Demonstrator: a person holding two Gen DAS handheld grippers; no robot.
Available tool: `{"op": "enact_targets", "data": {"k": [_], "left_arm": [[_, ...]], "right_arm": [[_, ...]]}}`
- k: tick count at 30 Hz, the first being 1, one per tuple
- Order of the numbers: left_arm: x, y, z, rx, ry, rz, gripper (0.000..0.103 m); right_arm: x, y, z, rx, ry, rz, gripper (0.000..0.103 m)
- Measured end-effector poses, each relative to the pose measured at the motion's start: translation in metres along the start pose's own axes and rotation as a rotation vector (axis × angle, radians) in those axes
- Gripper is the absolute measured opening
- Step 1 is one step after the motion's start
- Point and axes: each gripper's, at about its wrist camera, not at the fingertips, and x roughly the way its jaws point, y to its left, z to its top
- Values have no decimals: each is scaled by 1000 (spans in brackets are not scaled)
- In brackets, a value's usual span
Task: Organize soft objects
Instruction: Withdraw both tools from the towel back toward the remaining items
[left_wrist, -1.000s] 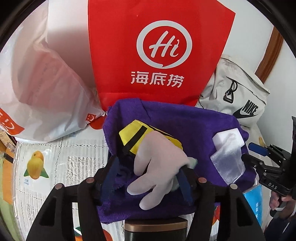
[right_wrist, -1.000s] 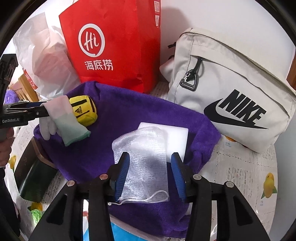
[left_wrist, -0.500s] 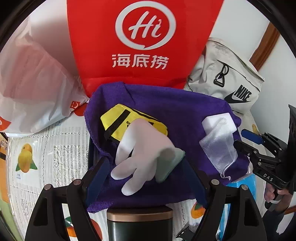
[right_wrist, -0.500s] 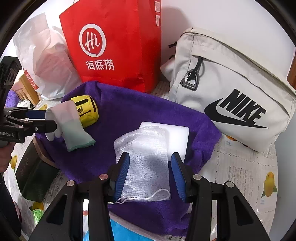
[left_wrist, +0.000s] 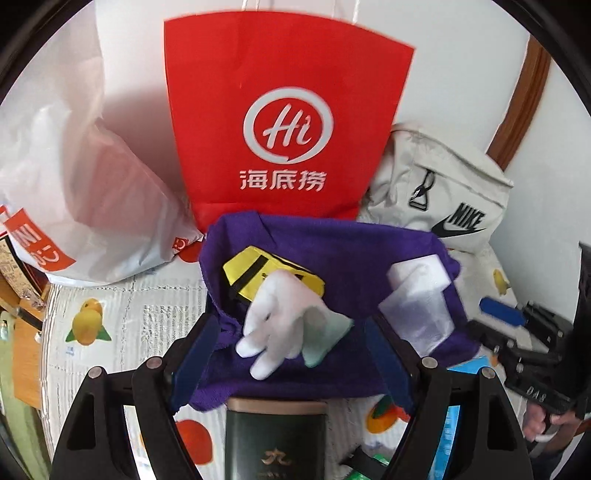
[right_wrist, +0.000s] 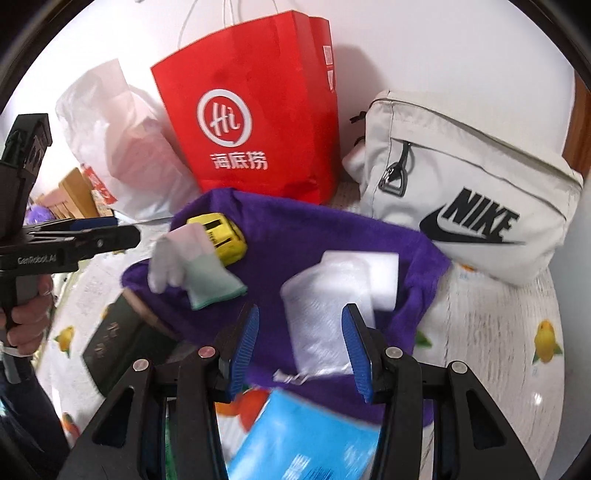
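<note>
Purple towel (right_wrist: 325, 236) is draped over a dark box (left_wrist: 277, 439) on the desk, and all the soft stuff sits on it: white glove (left_wrist: 280, 317) on the left leaning against a yellow pouch (left_wrist: 255, 273), mesh bag (right_wrist: 321, 317) on the right overlapping a white sponge (right_wrist: 384, 273). Left gripper (left_wrist: 291, 354) hangs just near of the glove, jaws spread wide, pinching nothing. Right gripper (right_wrist: 299, 347) is level and low with its jaws spread on either side of the mesh bag, not closed on it. My worry: that mesh is thin and slippery, so a pinch could grab towel pile too and drag the whole cloth off the box, dumping everything. The bag might also pull the sponge along.
</note>
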Motion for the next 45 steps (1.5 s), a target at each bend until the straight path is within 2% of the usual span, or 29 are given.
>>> {"op": "enact_targets", "data": {"k": [3,7,11,17,26,30,36,41,45], "left_arm": [[-13,-8,-15,19,13,-24,80],[-31,-16,-38,42,8,-25,80],[-44,-25,-65,49,16,-57,80],[-60,-39,-115,100,24,-103,80],[-56,-42,-188,144,70,-103,80],[-43,-42,-204,153,97,-91,80],[-31,-53,-212,217,90,-137,82],[-13,-60,-216,295,81,-97,85],[-1,-64,-219,319,102,-96,87]], "right_arm": [[-14,9,-14,3,-4,3,56],[-31,21,-37,1,-21,-3,57],[-48,36,-62,-5,-30,11,57],[-71,53,-101,-14,-48,-18,62],[-88,61,-153,15,-40,-4,62],[-95,61,-172,30,-41,0,63],[-98,59,-195,45,-31,-5,63],[-95,52,-205,82,-15,5,63],[-88,51,-207,91,2,3,63]]}}
